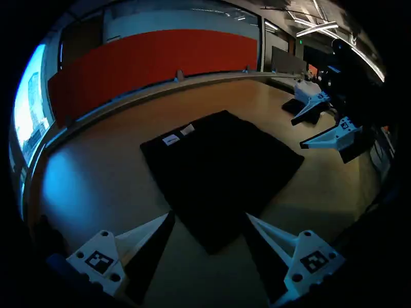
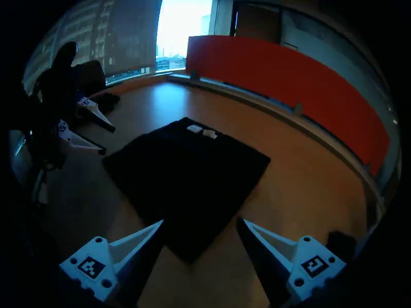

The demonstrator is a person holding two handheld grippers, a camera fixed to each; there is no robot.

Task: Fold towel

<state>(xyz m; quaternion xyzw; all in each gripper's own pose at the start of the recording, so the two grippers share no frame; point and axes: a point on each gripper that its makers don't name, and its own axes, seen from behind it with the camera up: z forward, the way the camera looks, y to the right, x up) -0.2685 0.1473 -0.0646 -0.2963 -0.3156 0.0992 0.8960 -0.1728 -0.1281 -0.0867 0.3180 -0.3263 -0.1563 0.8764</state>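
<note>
A black towel [image 1: 221, 169] [image 2: 190, 174] lies flat on the wooden table [image 1: 103, 174] [image 2: 308, 179], with small white labels [image 1: 180, 134] [image 2: 202, 131] at its far edge. My left gripper [image 1: 209, 215] is open, its two white fingers straddling the towel's near corner, just above it. My right gripper [image 2: 200, 222] is open too, and hovers over the opposite near corner. In the left gripper view the right gripper [image 1: 298, 134] shows beyond the towel's right side. In the right gripper view the left gripper [image 2: 109, 140] appears at the towel's left side, with a dark-sleeved person behind it.
A long red partition [image 1: 154, 56] [image 2: 308, 77] runs along the table's far edge. A bright window [image 2: 185, 31] lies beyond it. A small dark object [image 1: 295, 105] rests on the table behind the right gripper. Bare wood surrounds the towel on all sides.
</note>
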